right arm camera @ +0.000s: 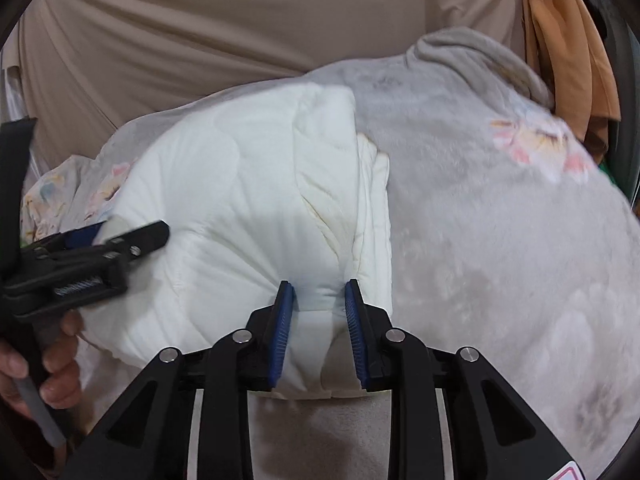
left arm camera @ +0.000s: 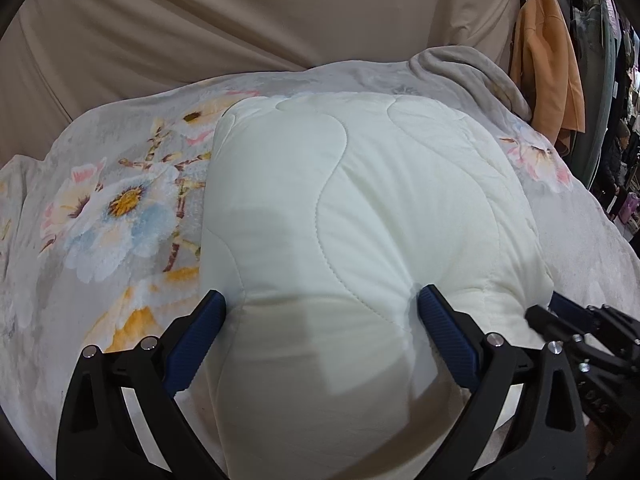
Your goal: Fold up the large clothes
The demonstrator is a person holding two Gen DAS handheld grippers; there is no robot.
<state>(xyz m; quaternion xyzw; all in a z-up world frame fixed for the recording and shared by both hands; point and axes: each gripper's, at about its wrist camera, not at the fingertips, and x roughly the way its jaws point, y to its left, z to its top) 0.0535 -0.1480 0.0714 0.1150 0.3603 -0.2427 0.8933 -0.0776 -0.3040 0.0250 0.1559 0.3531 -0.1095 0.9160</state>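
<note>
Beige cloth (left arm camera: pixel 200 20) hangs in folds across the top of both views. Below it a grey fleece blanket (left arm camera: pixel 80 260) printed with pale flowers covers the bed and fills the middle and lower frame. On the blanket lies the white quilted padded garment (left arm camera: pixel 360 200), folded into a thick bundle; it sits at centre in the left wrist view and left of centre in the right wrist view, where its layered edge shows (right arm camera: pixel 360 200). An orange garment (left arm camera: pixel 548 80) hangs at the upper right.

At the bottom of the left wrist view, the left hand-held gripper (left arm camera: pixel 320 304) stands wide, its blue pads pressing into either side of the padded bundle, which bulges between them. At the bottom centre of the right wrist view, the right hand-held gripper (right arm camera: pixel 319 292) is partly open, with a pinched fold of the white garment's edge between its pads, which touch the fabric on both sides. A hand (right arm camera: pixel 40 368) holding the left tool's handle shows at the lower left of that view.
</note>
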